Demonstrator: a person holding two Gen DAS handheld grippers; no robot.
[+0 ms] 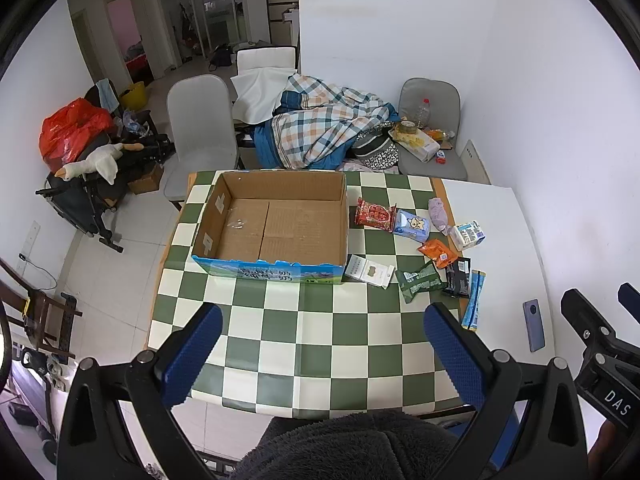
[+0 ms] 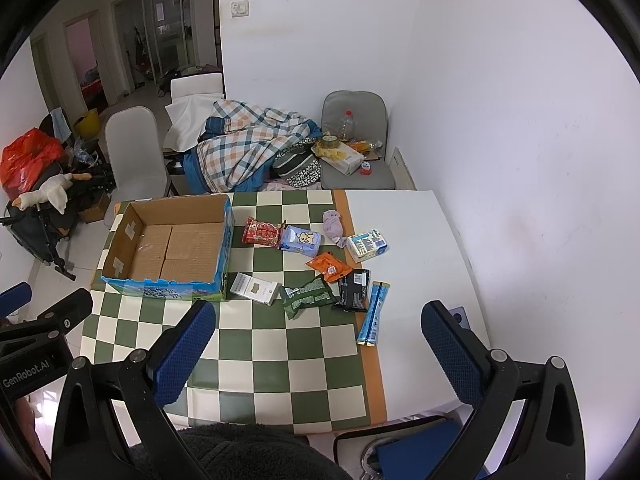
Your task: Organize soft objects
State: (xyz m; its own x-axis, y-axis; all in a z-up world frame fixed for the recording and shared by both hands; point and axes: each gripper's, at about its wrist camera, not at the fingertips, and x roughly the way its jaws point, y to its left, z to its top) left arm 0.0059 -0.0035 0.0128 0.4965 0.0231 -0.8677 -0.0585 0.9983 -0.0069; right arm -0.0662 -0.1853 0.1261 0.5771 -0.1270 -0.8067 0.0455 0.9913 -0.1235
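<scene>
An empty cardboard box (image 1: 276, 224) stands on the checkered tablecloth (image 1: 320, 340); it also shows in the right wrist view (image 2: 168, 244). Right of it lie soft packets: a red snack bag (image 1: 374, 215), a blue tissue pack (image 1: 412, 226), a purple cloth (image 1: 439, 210), a white-blue carton (image 1: 468, 235), an orange packet (image 1: 437, 253), a green packet (image 1: 420, 280), a black packet (image 1: 458, 278), a white pack (image 1: 370, 271) and a blue stick pack (image 1: 474, 298). My left gripper (image 1: 322, 356) is open and empty above the table's near edge. My right gripper (image 2: 320, 356) is open and empty, nearer the packets (image 2: 308, 296).
A phone (image 1: 534, 325) lies on the white table at the right. Behind the table stand chairs, one (image 1: 430, 128) with a bottle and clutter, and a plaid blanket (image 1: 320, 124). A white wall (image 2: 520, 120) bounds the right side. A dark fleece sleeve (image 1: 352, 444) fills the bottom.
</scene>
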